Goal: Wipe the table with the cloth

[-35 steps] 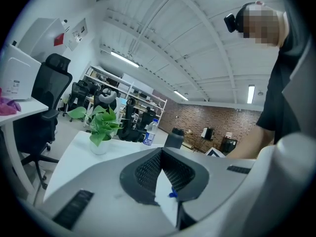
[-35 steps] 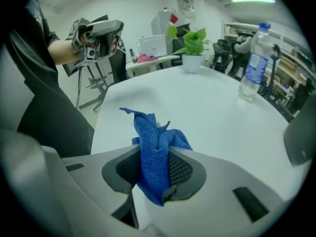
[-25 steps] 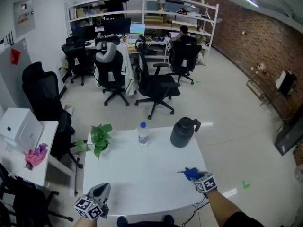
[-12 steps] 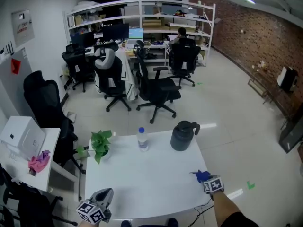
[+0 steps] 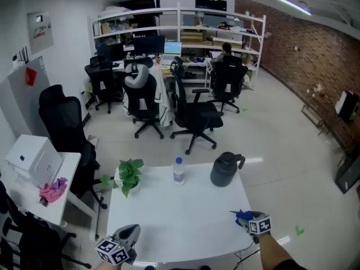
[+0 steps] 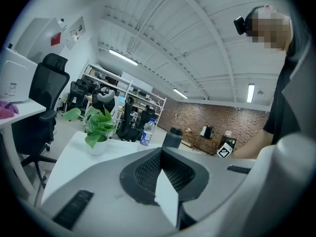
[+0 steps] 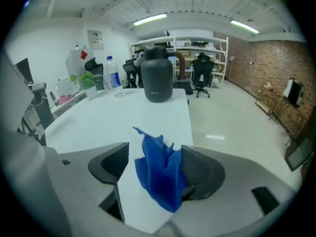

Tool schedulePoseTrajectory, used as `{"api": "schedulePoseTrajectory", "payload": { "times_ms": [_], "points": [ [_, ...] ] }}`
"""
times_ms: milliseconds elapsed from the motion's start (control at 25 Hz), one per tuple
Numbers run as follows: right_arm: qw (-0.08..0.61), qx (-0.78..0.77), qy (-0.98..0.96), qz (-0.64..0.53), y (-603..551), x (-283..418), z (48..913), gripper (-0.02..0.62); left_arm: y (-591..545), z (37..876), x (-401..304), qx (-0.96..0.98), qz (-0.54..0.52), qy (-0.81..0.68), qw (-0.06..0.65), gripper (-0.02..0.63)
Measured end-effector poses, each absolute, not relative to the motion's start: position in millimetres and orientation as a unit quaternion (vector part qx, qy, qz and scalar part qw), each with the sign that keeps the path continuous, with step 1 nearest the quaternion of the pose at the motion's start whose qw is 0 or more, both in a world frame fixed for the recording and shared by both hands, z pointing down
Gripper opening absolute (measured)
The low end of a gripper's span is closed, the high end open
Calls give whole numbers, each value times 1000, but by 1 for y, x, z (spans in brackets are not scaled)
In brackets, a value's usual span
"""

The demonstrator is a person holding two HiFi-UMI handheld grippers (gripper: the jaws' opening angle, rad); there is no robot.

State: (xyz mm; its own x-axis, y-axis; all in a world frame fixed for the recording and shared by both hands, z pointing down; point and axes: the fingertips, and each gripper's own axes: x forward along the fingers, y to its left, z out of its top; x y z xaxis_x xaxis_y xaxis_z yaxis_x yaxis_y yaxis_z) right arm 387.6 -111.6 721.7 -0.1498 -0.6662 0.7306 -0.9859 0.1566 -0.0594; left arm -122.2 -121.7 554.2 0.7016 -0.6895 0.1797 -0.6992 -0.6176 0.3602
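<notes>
Having just spread our right hand-held gripper (image 7: 153, 168) wide, we see the blue cloth (image 7: 160, 174) loose between its jaws, leaning on one pad at the desk's (image 5: 180, 218) near right corner, where snagging could drag it overboard; our left hand-held gripper (image 6: 164, 168) is closed, empty

Potted plant (image 5: 130, 176), water bottle (image 5: 179, 171), dark jug (image 5: 224, 169)

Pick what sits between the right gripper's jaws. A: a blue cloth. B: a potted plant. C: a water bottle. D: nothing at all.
A: in the right gripper view the blue cloth hangs between the jaws of the right gripper, which have just been opening and stand wide apart.
</notes>
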Motion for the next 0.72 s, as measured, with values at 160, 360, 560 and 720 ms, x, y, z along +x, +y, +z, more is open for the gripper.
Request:
{"api": "schedulePoseTrajectory", "payload": {
  "times_ms": [160, 360, 560, 720],
  "points": [
    [226, 581, -746, 234, -118, 358, 660, 351, -120, 553, -128, 902, 13, -388, 191, 0],
    [99, 494, -832, 231, -110, 255, 606, 146, -123, 556, -142, 898, 19, -400, 180, 0],
    [29, 456, -870, 186, -115, 199, 583, 2, -119, 560, -149, 896, 23, -405, 179, 0],
    [6, 432, -878, 206, -129, 181, 583, 2, -116, 562, -149, 897, 26, -405, 178, 0]
  ]
}}
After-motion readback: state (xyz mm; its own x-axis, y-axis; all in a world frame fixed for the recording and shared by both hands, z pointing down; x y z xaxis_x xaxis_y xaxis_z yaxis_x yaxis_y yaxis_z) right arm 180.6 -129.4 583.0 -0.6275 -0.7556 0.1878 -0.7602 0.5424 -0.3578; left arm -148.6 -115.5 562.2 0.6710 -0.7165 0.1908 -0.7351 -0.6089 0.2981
